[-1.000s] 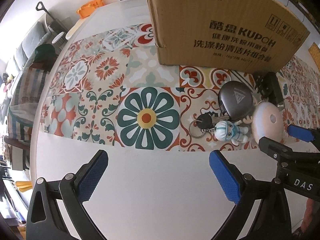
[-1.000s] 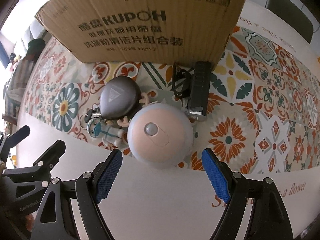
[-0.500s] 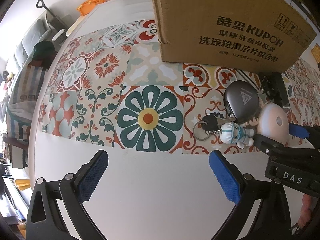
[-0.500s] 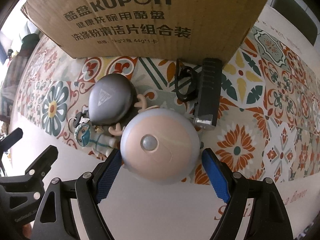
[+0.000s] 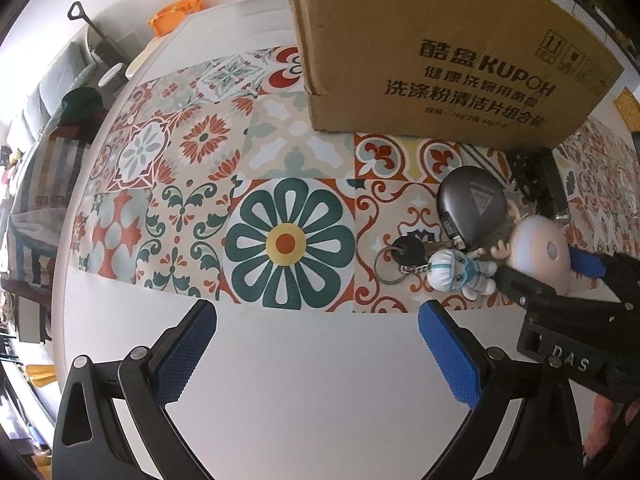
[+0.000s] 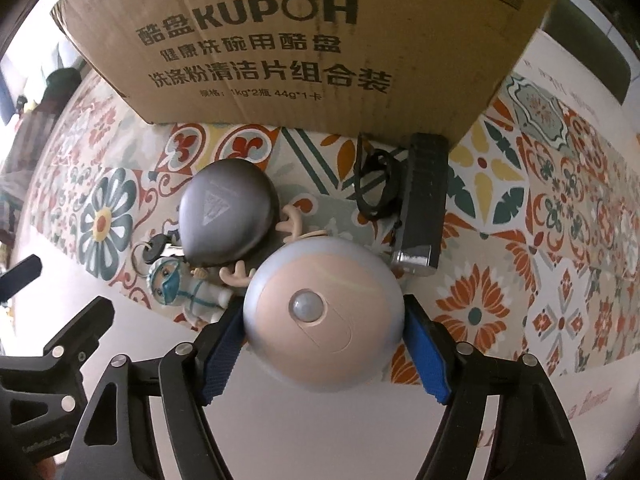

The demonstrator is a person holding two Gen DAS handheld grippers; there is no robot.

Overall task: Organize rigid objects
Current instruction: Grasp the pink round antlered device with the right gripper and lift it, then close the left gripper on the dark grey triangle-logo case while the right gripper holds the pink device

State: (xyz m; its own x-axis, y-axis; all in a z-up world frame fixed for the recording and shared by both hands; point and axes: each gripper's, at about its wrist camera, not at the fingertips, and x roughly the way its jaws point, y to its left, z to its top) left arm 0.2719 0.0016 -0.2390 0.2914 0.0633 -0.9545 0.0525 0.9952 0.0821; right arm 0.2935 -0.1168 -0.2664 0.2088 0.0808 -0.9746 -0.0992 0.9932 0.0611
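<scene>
A: Since one second ago the right gripper point(image 6: 324, 350) has come forward, toward the cardboard box point(image 6: 304, 40). Now the round pink night light point(image 6: 322, 314) sits between its two blue pads point(image 6: 222, 356). Before, the light lay in front of the fingertips.

B: Are the jaws closed on it?

A: Not surely. They stand close at both sides of the dome, but I cannot tell if the pads already press it. It lies on the patterned mat point(image 6: 560, 240), on the side of the mat away from the box.

B: And the left gripper point(image 5: 316, 354)?

A: Its jaws are spread wide and hold nothing. It hangs over the white table point(image 5: 320, 392), farther from the box than the mat edge.

B: How to do this grasp well?

A: I think the pads should meet the dome at its widest part and low, because the shell is smooth and curved and may slip up. Close slowly, then lift straight. The antlers of the light touch the grey teardrop case point(image 6: 228, 216), and the astronaut keychain point(image 6: 182, 286) lies just beside, so a sideways pull could drag them.

B: What does each view give?

A: The right wrist view shows both pads around the dome, and the black flashlight point(image 6: 422, 200) with its strap near the box corner. The left wrist view shows the light from the side, partly hidden by the right gripper, and shows the key ring point(image 5: 390, 266) more clearly.
</scene>
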